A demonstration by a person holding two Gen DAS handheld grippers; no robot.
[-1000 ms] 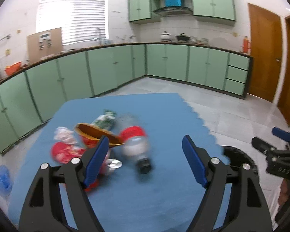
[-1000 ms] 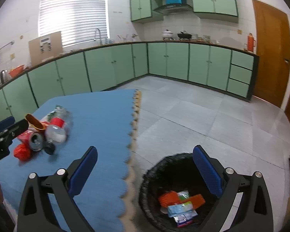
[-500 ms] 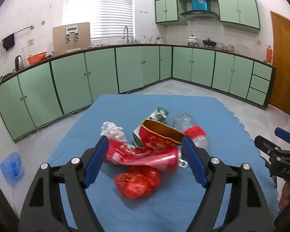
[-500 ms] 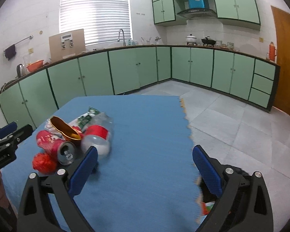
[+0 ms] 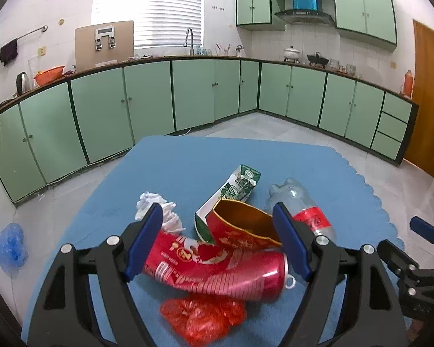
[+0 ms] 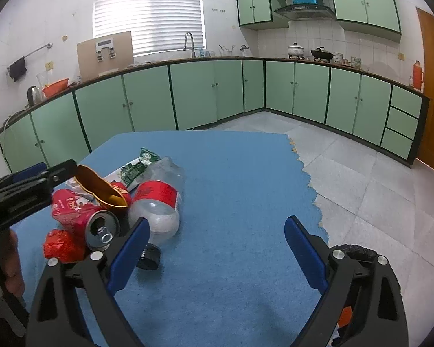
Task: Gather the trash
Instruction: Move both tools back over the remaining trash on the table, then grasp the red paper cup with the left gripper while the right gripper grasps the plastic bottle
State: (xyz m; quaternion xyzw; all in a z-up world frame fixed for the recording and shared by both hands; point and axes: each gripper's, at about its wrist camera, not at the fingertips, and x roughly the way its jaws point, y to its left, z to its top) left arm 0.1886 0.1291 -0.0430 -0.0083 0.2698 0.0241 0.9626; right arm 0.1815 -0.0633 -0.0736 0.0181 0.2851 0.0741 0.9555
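A trash pile lies on the blue mat (image 5: 188, 167): a dented red can (image 5: 217, 271), a crushed red cup with a gold inside (image 5: 240, 228), a green milk carton (image 5: 237, 185), a clear bottle with a red label (image 5: 303, 208), crumpled white paper (image 5: 156, 208) and a red plastic bag (image 5: 202, 315). My left gripper (image 5: 217, 217) hangs open just before the pile; the can shows between its fingers, ungripped. My right gripper (image 6: 217, 225) is open over bare mat, with the bottle (image 6: 159, 202) and its black cap beside the left finger.
The black trash bin (image 6: 353, 251) shows at the right gripper's lower right, off the mat on grey tiles. Green cabinets line the walls. A blue bag (image 5: 10, 245) lies on the floor at left. A hand (image 6: 8, 260) holds the left gripper (image 6: 29, 185).
Both views have swung left onto the trash pile. The pile now sits larger and centred before the left gripper. The bin has slid to the right view's lower corner. Both jaws stayed wide.
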